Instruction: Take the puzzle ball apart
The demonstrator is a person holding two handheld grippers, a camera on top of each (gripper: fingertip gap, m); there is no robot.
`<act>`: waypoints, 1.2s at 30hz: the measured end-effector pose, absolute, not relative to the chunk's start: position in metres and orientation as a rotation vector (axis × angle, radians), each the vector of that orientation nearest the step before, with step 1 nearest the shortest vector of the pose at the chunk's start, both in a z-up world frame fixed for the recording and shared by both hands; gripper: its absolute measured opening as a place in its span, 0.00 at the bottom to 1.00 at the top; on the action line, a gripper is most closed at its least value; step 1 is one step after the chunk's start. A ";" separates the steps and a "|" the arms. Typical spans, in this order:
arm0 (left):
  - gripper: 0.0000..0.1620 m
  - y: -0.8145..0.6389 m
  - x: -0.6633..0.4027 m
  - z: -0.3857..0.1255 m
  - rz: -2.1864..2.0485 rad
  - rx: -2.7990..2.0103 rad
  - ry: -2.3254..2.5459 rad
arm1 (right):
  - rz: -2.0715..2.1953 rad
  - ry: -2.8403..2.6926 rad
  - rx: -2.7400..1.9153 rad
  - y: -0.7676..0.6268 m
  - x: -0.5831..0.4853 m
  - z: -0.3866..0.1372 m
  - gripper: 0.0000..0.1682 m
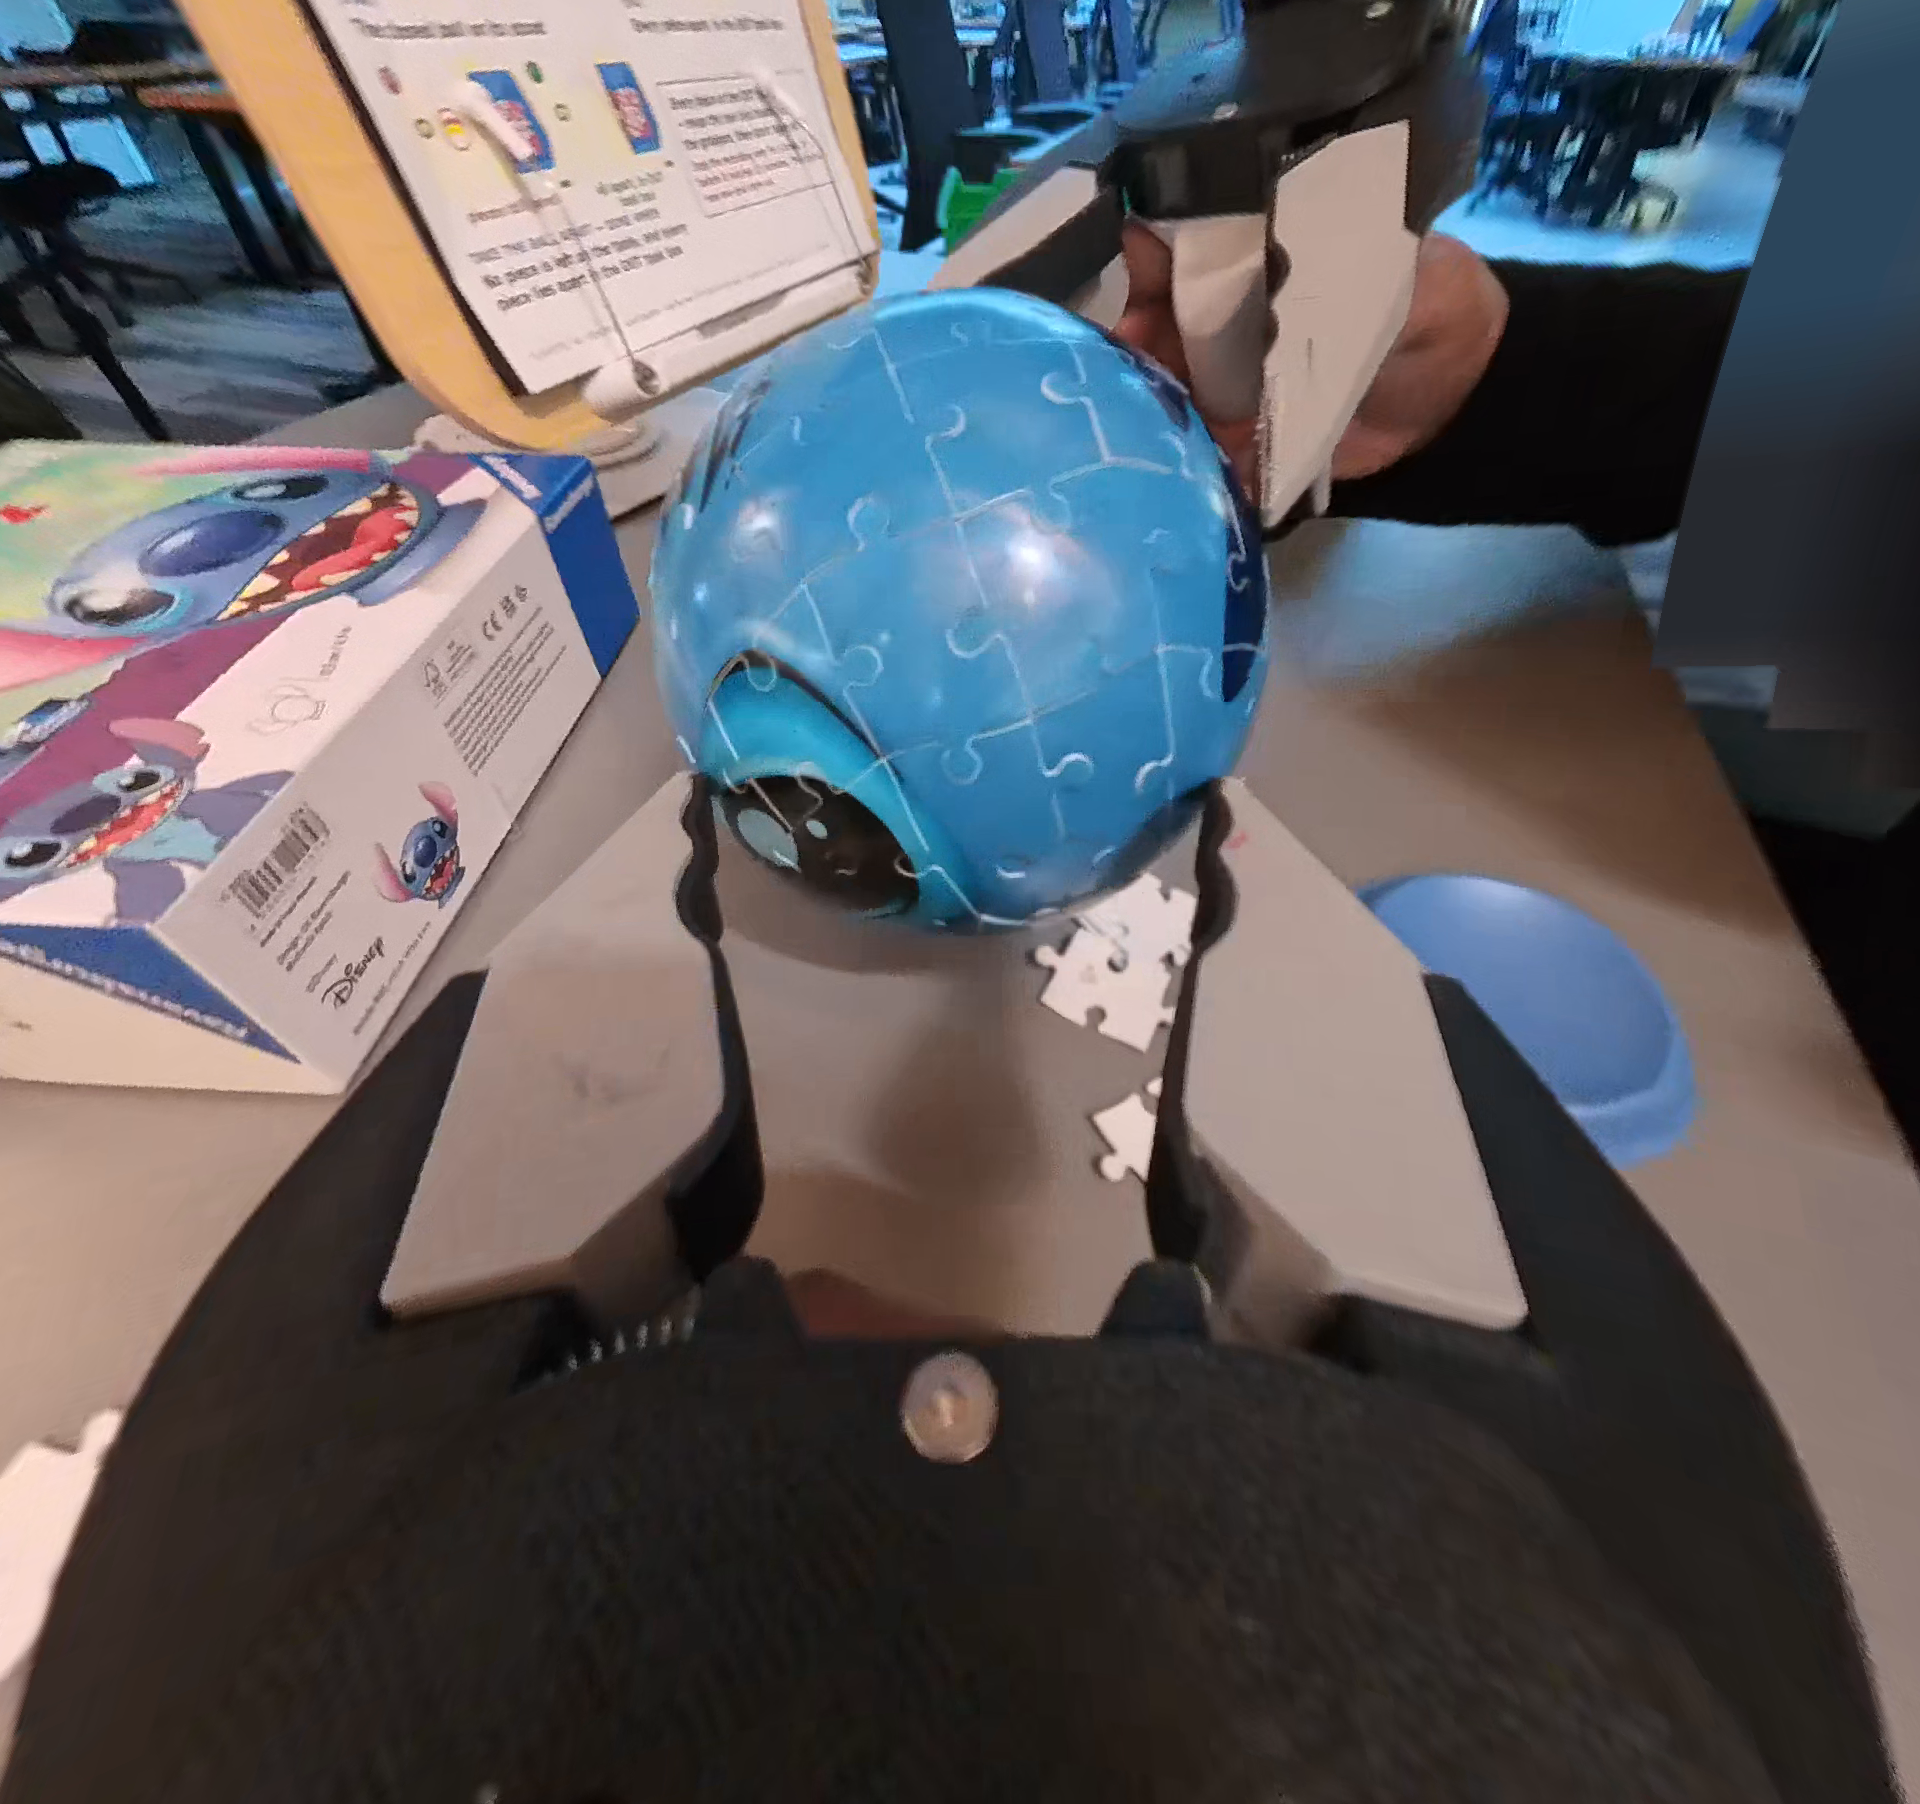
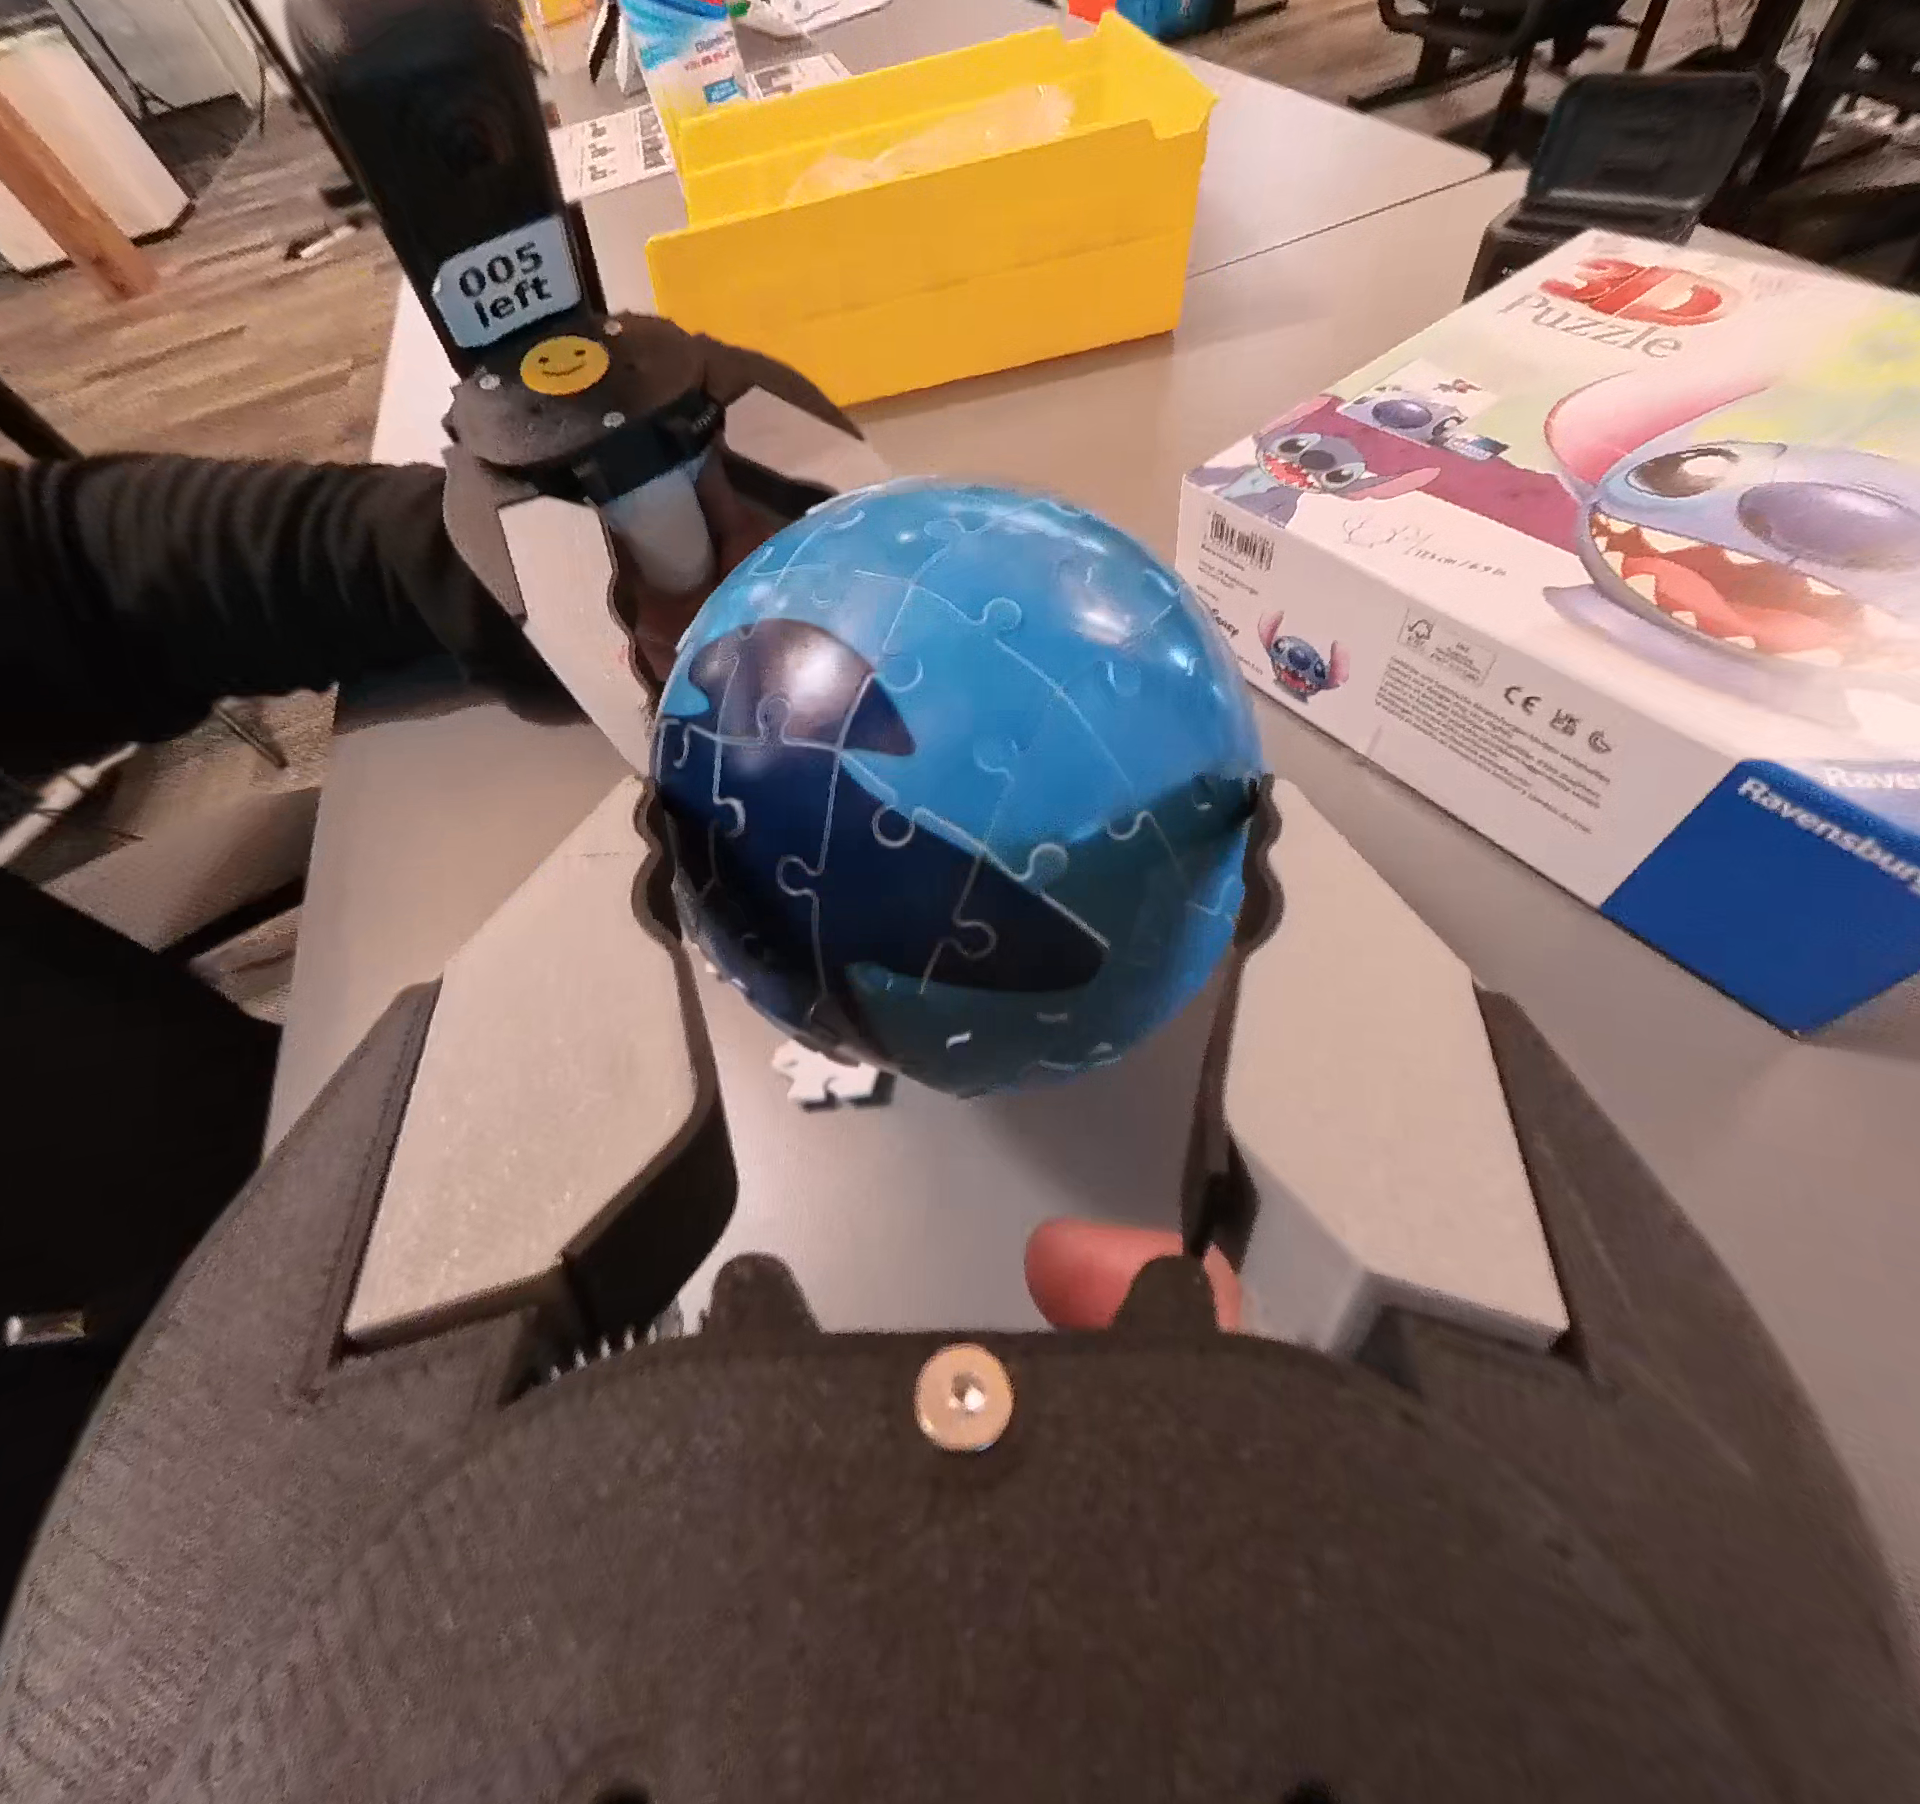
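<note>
Left wrist view: the ball is clamped between the left gripper fingers at centre, the right gripper clamped on it from 1 o'clock; few pieces lie loose; prying a seam is needed next.

You get bright, even indoor light; white glare spots sit on the glossy blue jigsaw-pieced ball, surroundings beyond it blurred and edge-warped.

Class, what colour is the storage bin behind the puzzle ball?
Yellow bin; the right wrist view shows it best.
</note>
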State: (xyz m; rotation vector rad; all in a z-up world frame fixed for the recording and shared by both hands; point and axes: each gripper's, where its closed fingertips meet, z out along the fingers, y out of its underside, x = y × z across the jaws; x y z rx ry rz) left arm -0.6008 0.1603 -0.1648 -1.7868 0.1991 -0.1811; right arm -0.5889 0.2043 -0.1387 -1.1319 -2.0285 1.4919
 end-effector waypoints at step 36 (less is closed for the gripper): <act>0.50 0.100 -0.624 -0.158 -0.342 -1.774 -0.055 | 1.228 -2.231 -0.941 0.139 -0.595 -0.154 0.60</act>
